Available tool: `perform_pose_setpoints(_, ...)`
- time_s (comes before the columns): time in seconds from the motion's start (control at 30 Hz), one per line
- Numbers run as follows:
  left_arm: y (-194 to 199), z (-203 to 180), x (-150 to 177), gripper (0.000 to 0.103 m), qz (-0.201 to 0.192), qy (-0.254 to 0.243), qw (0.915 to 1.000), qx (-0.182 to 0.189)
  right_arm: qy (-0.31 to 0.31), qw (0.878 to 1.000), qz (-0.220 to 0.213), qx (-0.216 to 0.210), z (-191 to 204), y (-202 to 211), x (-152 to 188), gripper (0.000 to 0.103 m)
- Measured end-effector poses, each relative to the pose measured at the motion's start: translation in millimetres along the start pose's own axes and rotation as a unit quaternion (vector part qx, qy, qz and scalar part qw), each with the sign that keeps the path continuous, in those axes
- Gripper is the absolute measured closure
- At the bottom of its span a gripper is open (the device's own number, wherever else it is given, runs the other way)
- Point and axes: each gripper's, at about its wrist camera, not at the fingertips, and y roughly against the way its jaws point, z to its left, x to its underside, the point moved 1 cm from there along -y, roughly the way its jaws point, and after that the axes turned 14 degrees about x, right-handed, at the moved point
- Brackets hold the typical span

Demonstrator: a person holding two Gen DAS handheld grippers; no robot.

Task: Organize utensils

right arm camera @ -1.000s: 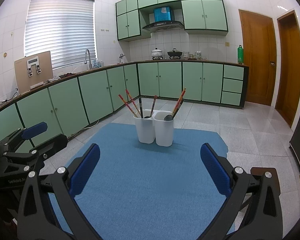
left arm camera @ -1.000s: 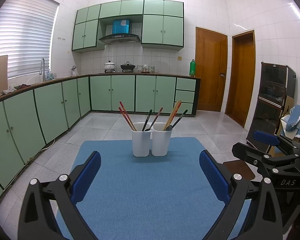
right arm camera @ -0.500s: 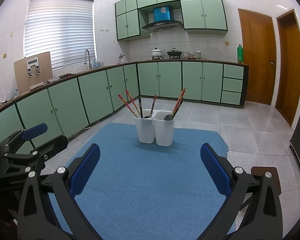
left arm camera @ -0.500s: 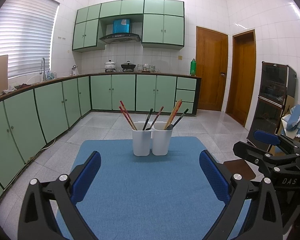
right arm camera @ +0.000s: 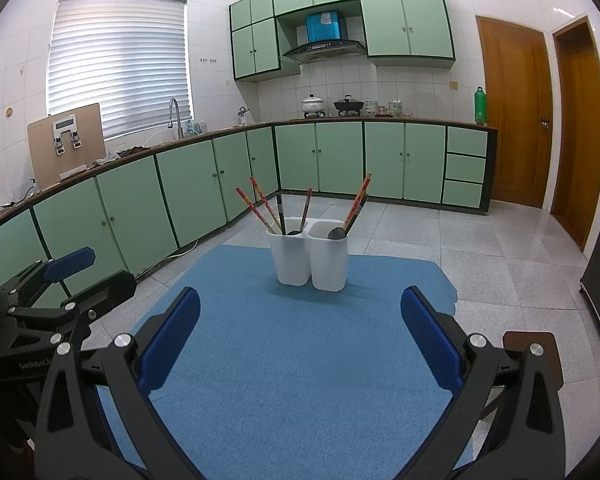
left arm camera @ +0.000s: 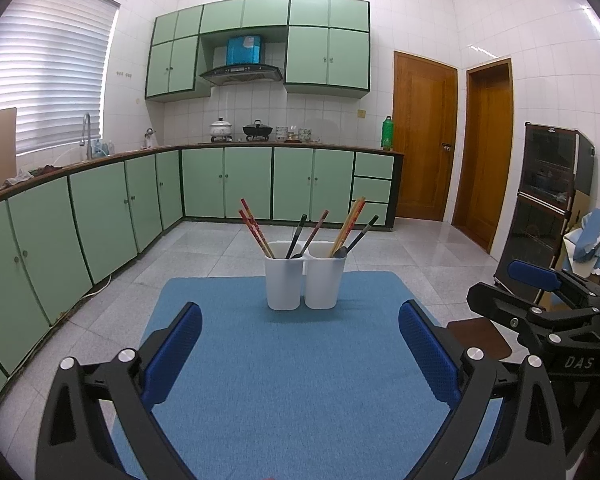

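The left gripper [left arm camera: 300, 344] has its blue-padded fingers [left arm camera: 172, 352] spread wide with nothing between them. Straight ahead of the gap, well apart from the fingertips, two white utensil cups [left arm camera: 303, 280] stand upright and touching each other on the blue mat [left arm camera: 300, 380] that covers the bench. The left cup [left arm camera: 284, 282] holds a pair of red chopsticks [left arm camera: 254, 228] leaning left, a black-handled utensil [left arm camera: 298, 236] and a brown chopstick [left arm camera: 318, 230] leaning right. The right cup [left arm camera: 325, 280] holds orange-tan chopsticks [left arm camera: 350, 224] and a black spoon [left arm camera: 358, 236], all leaning right.

The right gripper [right arm camera: 300, 340] is likewise wide open and empty, fingers [right arm camera: 432, 344] level above the mat. From its view the cups [right arm camera: 308, 258] sit ahead and centred between the fingers, far from the tips; a dark spoon bowl [right arm camera: 336, 233] rests at the rim of the right cup.

Both grippers are held low and roughly level, pointing forward at the cups, side by side: the right one shows at the right edge of the left wrist view [left arm camera: 540, 312], the left one at the left edge of the right wrist view [right arm camera: 56, 292]. Beyond the mat lie the tiled floor [left arm camera: 400, 252] and green kitchen cabinets [left arm camera: 268, 184].
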Motion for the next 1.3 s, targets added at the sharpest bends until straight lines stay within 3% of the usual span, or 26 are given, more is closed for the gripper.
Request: perform_pose_setpoints(1.3,0.0,-2.7,-2.4,0.006,0.000,-0.002,1.0000,0.000,-0.002,1.000,0.002,0.001,0.5,-3.0,1.6,0.006)
